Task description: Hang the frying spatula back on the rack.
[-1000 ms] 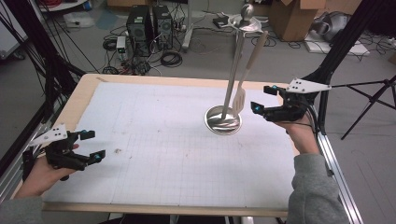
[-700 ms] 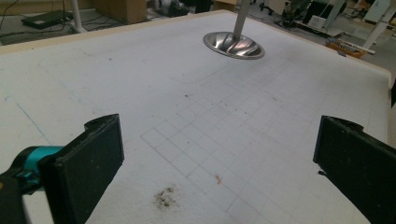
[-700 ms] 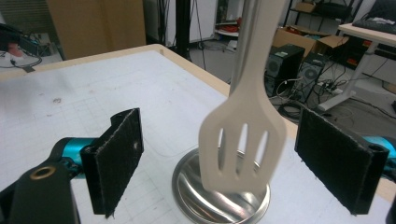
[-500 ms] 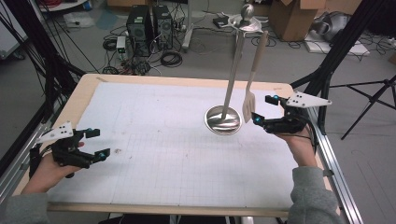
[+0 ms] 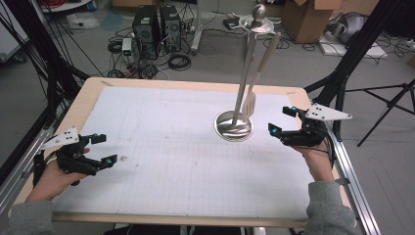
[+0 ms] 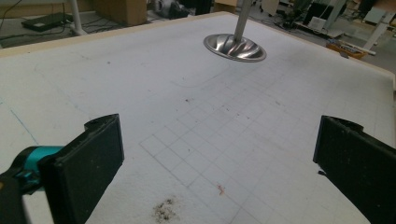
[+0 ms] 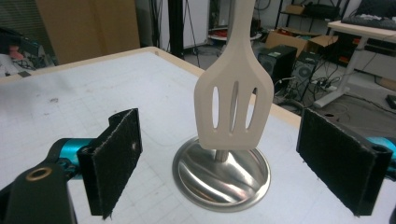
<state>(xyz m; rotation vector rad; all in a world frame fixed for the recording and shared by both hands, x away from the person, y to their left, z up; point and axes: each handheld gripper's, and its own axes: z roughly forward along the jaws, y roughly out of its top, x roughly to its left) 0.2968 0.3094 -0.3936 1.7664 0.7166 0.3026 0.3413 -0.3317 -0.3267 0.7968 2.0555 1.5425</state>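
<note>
1. High view: near the far right part of the white gridded table mat [image 5: 186, 161], a polished steel utensil stand with a round dish-like base [image 5: 234, 126] and a tall thin post. Hanging from the hook at the top, a cream slotted plastic spatula [image 5: 250, 103], blade down just above the base, probably to keep it off the mat and easy to take. Just right of the stand, the right gripper [image 5: 281, 121], jaws spread wide and turned toward the spatula, apparently ready for a grasp. Far on the left, near the table's front edge, the left gripper [image 5: 101, 149], also wide and holding nothing, well apart from the stand, seemingly parked out of the way.

2. Left gripper view: two black padded jaws far apart at the bottom corners, nothing between them except bare mat with small dirt specks. Far ahead, the steel base [image 6: 235, 47] with the lower end of the post.

3. Right gripper view: the slotted blade [image 7: 233, 109] hanging between the two open jaws but farther ahead, not touching either pad. Directly under it, the shiny base [image 7: 222, 179]. Such alignment suggests a coming approach and closing on the blade; not yet any contact.
</note>
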